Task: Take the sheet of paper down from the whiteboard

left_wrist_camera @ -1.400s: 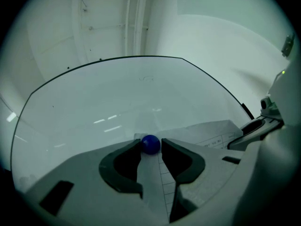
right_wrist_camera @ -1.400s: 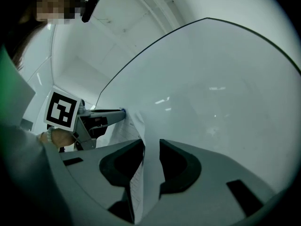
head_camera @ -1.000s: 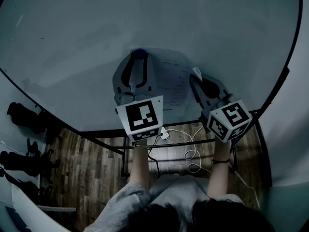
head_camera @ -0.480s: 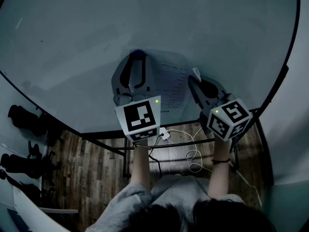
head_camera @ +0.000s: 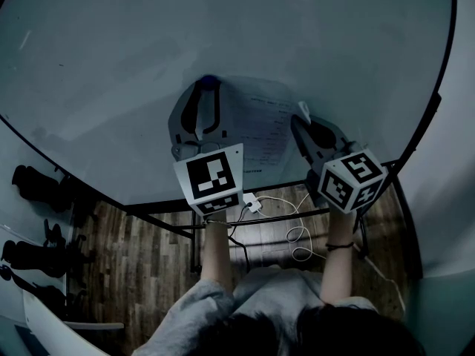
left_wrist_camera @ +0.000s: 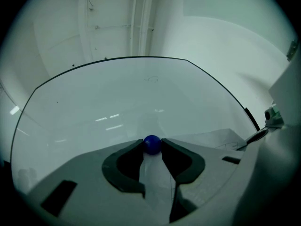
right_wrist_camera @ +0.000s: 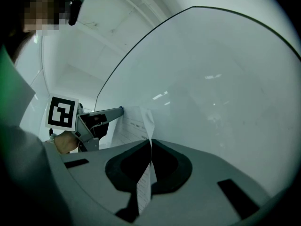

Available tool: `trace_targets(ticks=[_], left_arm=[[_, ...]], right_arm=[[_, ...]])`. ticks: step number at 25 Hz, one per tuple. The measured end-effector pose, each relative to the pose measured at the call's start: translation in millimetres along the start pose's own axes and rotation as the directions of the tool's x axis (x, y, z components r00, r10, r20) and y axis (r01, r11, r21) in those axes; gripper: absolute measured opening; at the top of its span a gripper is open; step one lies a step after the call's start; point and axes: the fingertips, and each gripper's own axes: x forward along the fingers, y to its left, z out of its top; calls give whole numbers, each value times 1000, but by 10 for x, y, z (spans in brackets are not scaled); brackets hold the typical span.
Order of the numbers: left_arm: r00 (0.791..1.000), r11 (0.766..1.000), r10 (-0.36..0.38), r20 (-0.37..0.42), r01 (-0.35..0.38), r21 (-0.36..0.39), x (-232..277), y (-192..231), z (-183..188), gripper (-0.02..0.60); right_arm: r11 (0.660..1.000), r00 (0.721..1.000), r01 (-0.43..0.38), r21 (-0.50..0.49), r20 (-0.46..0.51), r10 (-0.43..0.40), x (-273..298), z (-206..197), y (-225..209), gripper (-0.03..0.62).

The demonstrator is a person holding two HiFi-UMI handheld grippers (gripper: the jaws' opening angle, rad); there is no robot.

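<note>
A printed sheet of paper (head_camera: 261, 127) lies flat against the whiteboard (head_camera: 111, 65), held at its top left corner by a round blue magnet (head_camera: 210, 81). My left gripper (head_camera: 209, 86) points up at the board and its tips press on the blue magnet (left_wrist_camera: 151, 144) from both sides. At the sheet's right edge, my right gripper (head_camera: 300, 114) is shut on the paper. In the right gripper view that edge (right_wrist_camera: 149, 122) curls off the board and runs down between the closed jaws of the gripper (right_wrist_camera: 150, 144). The left gripper (right_wrist_camera: 101, 117) shows there too, against the board.
The whiteboard's dark frame (head_camera: 439, 99) curves down the right side, and its stand bar (head_camera: 282, 219) crosses below my grippers. White cables (head_camera: 295, 237) lie on the wood floor. Dark office chairs (head_camera: 37, 180) stand at the left.
The right gripper has rolled a little about its own axis, and the left gripper has edged slightly left. Both grips look the same.
</note>
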Motion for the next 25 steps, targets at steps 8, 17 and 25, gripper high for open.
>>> trace_targets(ticks=[8,17,25], left_arm=[[1000,1000,5,0,-5,-19,47,107,23,124],[1000,999,15,2,-15,-31,81,235,14,124],[1000,998,-13,14,14,-69,38,356,70,124]], right_arm=[[999,999,44,11,-21,-44,-2,8,-42,1],[996,995,88,12,-37,-88,0,-1,-87,0],[993,993,113,16,-34,-112,-37,72,-29,0]])
